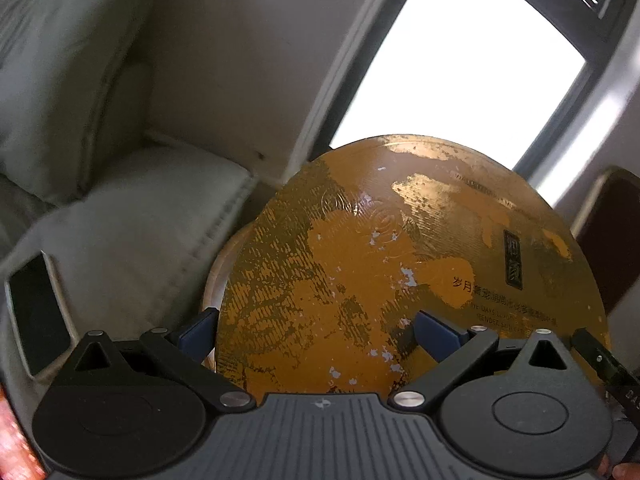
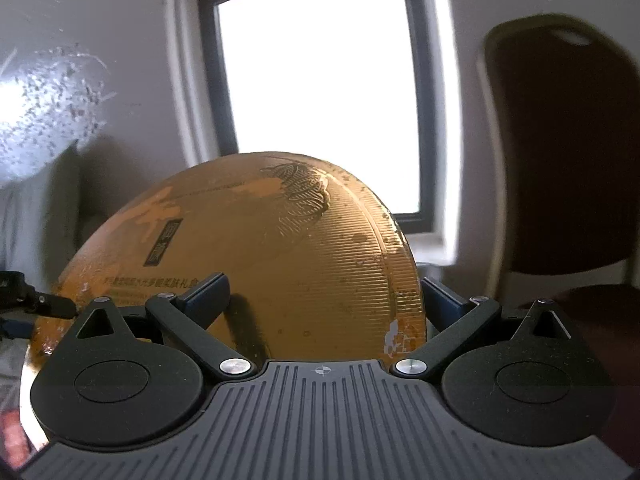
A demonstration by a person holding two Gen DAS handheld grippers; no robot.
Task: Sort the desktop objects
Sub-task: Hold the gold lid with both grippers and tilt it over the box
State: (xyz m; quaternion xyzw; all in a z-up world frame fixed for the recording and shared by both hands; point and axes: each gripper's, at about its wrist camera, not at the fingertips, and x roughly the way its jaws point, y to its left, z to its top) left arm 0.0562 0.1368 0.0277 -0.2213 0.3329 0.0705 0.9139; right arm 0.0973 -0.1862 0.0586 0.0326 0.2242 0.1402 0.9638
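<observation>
A round golden gift box (image 1: 360,264) with worn print and dark lettering is held up tilted, its lid facing both cameras. My left gripper (image 1: 318,332) clamps its left side, one blue finger (image 1: 198,334) under the edge and the other on the lid. In the right wrist view the same golden box (image 2: 280,248) fills the middle. My right gripper (image 2: 324,296) clamps its right side, with one finger (image 2: 208,296) on the lid and the other behind the rim. Each view shows part of the opposite gripper at its edge.
A pale sofa with cushions (image 1: 132,216) lies to the left, and a dark phone (image 1: 36,312) rests on it. A bright window (image 2: 320,92) is straight ahead. A chair with a dark red back (image 2: 560,152) stands to the right.
</observation>
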